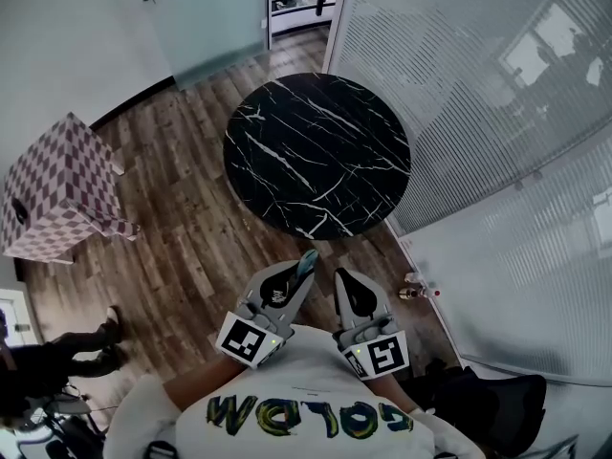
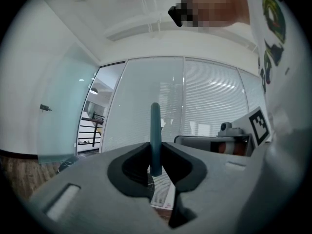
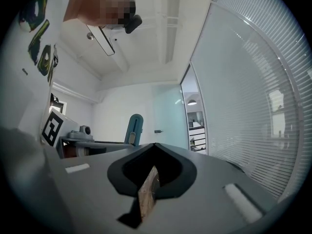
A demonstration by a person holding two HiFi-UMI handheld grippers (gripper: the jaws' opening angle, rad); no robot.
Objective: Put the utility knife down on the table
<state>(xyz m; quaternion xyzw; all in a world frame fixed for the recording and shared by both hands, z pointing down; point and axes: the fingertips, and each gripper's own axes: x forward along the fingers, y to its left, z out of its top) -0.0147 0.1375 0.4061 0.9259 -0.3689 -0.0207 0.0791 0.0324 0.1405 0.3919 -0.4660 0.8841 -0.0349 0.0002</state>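
Bottom centre of head view: white shirt (image 1: 287, 419) w/ green lettering, nearest the cam. Just above it, 2 marker cubes, 1 per tool: left one (image 1: 247, 338) and right one (image 1: 378, 355), side by side, lower centre. 2 tongs reach up-frame from them. The left tongs (image 1: 304, 268) are clamped on 1 utility knife (image 1: 307, 261). In the left gripper view the left tongs (image 2: 155, 147) pinch the teal knife (image 2: 155, 130) edge-on, dead centre, jaws tight to both its sides, and it sticks up past the tips. The right tongs (image 1: 344, 277) sit just beside, to the right. In the right gripper view the right tongs (image 3: 155, 147) are closed tip to tip w/ nothing btwn them, only a sliver of wood floor seen through the gap lower down. The same knife (image 3: 134, 128) shows left of centre there. So the knife is in the air, over the wood floor (image 1: 191, 247), short of the table's near edge and not on it. Mid-frame: 1 round black marble table (image 1: 316, 151) w/ white veins, top bare. Left edge: 1 pink-and-white checkered box (image 1: 57, 189) on the floor, well apart from the table. Right half and top: slatted glass wall (image 1: 497, 113). Upper left: frosted glass door (image 1: 206, 17).
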